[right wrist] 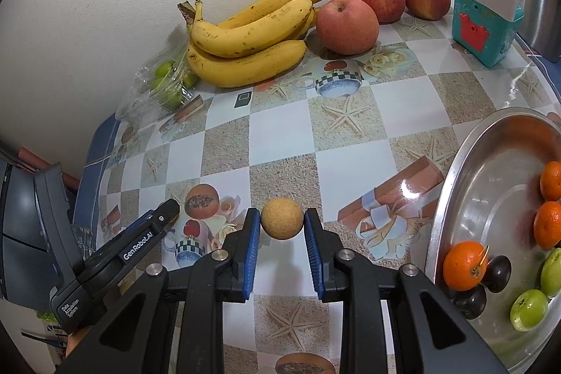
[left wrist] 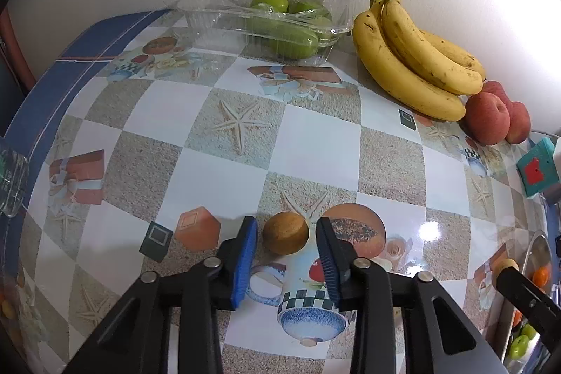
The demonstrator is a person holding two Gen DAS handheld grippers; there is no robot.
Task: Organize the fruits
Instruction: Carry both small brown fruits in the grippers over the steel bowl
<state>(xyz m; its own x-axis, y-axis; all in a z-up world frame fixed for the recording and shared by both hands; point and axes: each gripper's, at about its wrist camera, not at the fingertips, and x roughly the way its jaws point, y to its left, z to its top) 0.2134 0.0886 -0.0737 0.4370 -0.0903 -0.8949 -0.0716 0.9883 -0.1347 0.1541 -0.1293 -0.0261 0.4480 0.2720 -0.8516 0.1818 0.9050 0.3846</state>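
Note:
A small round tan fruit [left wrist: 285, 232] lies on the patterned tablecloth. In the left wrist view it lies just past the open left gripper [left wrist: 285, 228], with a gap on both sides. In the right wrist view a similar tan fruit [right wrist: 281, 217] sits at the tips of the right gripper [right wrist: 282, 219], whose pads are close on both sides; contact is unclear. The left gripper's body [right wrist: 115, 255] shows at lower left. A steel bowl [right wrist: 452, 184] at the right holds oranges [right wrist: 464, 265], dark plums [right wrist: 496, 273] and green fruits [right wrist: 528, 310].
A bunch of bananas [left wrist: 413, 58] and red apples [left wrist: 491, 118] lie by the back wall. A clear plastic tray [left wrist: 266, 20] holds green fruits. A teal toy box [right wrist: 485, 18] with a white plug stands at the far right. A clear object [left wrist: 10, 177] sits at the left table edge.

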